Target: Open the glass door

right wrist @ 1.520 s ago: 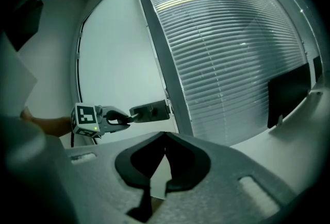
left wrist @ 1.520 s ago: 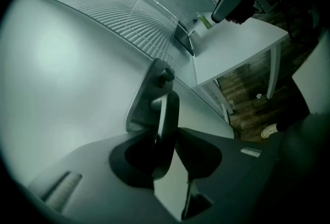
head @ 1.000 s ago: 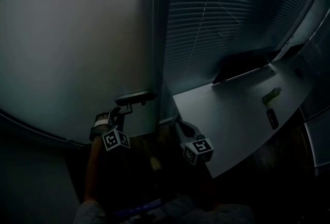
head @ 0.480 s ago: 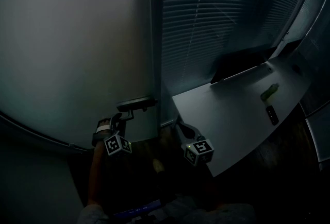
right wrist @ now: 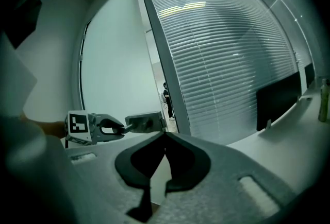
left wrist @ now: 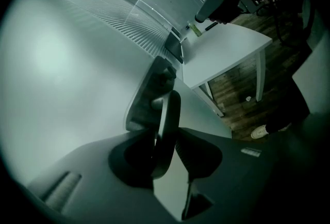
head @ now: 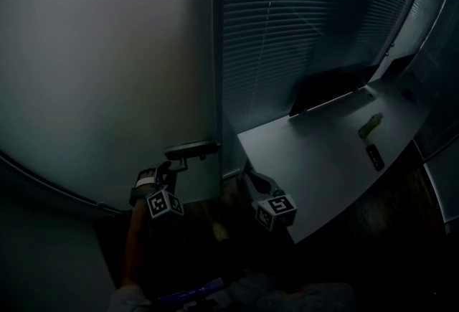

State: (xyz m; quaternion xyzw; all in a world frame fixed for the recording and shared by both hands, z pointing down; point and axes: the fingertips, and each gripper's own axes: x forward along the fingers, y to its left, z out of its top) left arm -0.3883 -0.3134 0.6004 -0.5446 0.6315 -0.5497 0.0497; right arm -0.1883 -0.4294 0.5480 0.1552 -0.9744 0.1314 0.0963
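The frosted glass door (head: 100,52) fills the left of the head view, with a dark lever handle (head: 192,150) near its right edge. My left gripper (head: 171,166) is shut on that handle; in the left gripper view the lever (left wrist: 167,120) runs between the two jaws. The right gripper view shows the same grip from the side, the left gripper (right wrist: 111,127) on the handle (right wrist: 144,122), and a narrow gap beside the door edge. My right gripper (head: 249,173) hangs to the right of the handle, shut and empty, its jaws meeting at the tips (right wrist: 165,136).
A glass wall with blinds (head: 308,16) stands right of the door. A white desk (head: 323,160) close to my right gripper carries a dark monitor (head: 330,88), a green bottle (head: 370,126) and a small dark device (head: 374,157). Wooden floor lies below. A far-off person (right wrist: 166,98) shows through the gap.
The handle, with my left gripper still shut on it, has come lower and nearer in the head view. My right gripper has shifted only slightly.
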